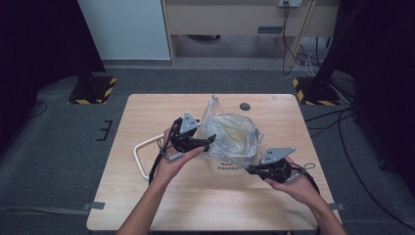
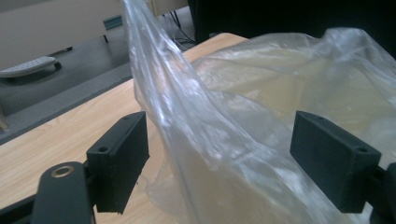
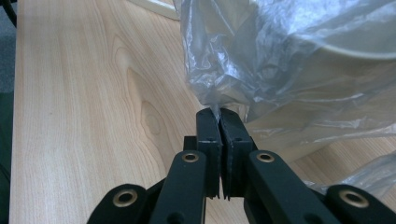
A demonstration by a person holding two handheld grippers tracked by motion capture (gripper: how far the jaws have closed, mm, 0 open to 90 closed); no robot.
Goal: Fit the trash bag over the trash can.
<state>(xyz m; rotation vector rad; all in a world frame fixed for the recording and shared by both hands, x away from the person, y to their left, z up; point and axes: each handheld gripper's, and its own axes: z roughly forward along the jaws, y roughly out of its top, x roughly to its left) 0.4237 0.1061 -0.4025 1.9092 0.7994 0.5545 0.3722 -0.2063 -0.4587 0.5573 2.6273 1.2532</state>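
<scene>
The right gripper [image 3: 219, 116] pinches the clear plastic bag [image 1: 230, 134] taut, letting the open-jawed left gripper [image 2: 219, 158] straddle its opposite edge.

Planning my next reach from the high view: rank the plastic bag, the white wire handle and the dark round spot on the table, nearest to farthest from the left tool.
1. Plastic bag: between the open left tool's jaws.
2. White wire handle: lying on the table, on the tool's outer left side.
3. Dark round spot: near the far edge, beyond the bag.
</scene>
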